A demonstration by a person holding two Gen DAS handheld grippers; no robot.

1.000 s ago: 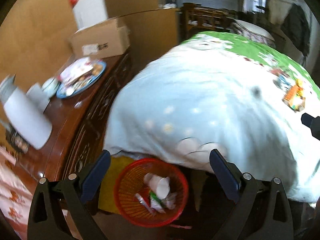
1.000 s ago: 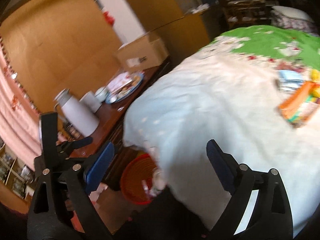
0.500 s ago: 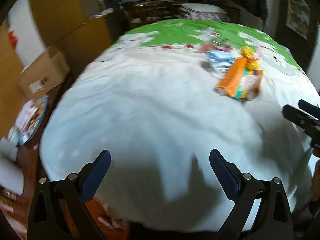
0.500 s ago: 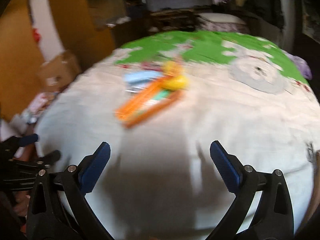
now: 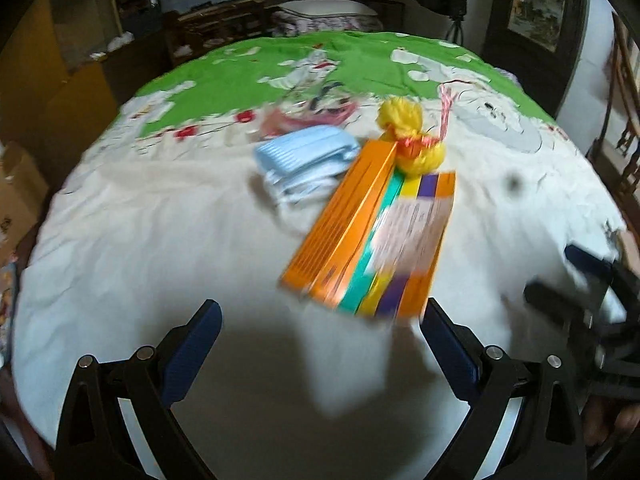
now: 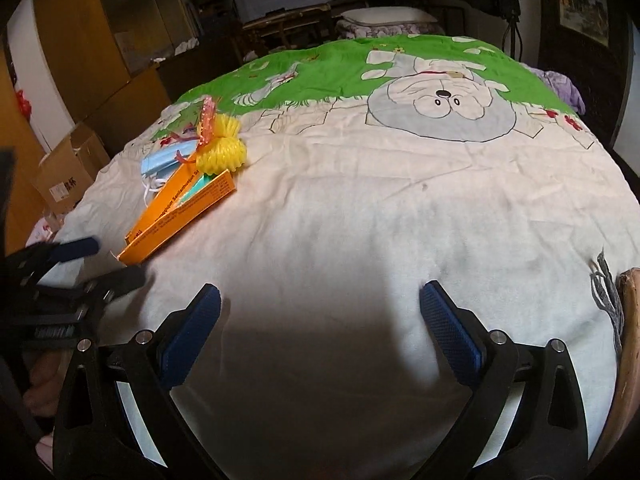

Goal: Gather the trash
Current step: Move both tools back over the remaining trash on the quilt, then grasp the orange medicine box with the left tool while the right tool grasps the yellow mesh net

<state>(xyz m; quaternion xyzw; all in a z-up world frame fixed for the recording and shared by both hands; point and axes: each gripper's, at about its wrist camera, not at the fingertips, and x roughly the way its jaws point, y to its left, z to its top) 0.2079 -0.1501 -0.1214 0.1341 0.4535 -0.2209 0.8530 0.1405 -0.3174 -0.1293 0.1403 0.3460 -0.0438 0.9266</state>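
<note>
Hovering over the bed (image 6: 360, 220), I hold both tongs gaping and empty: left tongs (image 5: 320, 340) just short of the orange box (image 5: 372, 236), right tongs (image 6: 320, 320) over bare quilt; blue face masks (image 5: 308, 160) and yellow foam netting (image 5: 412, 136) lie touching the box's far end.

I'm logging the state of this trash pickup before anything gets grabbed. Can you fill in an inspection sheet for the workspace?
Surface: bedspread, cream near, green cartoon print far.
Job's things: orange box, blue face masks, yellow foam net with a pink ribbon, bunched together.
Clutter: nothing seen elsewhere on the bedspread.
Grippers: left tongs open, empty, nearest the box; right tongs open, empty.
Cables: nothing seen.
Surroundings: cardboard carton beside bed; dark furniture behind.
</note>
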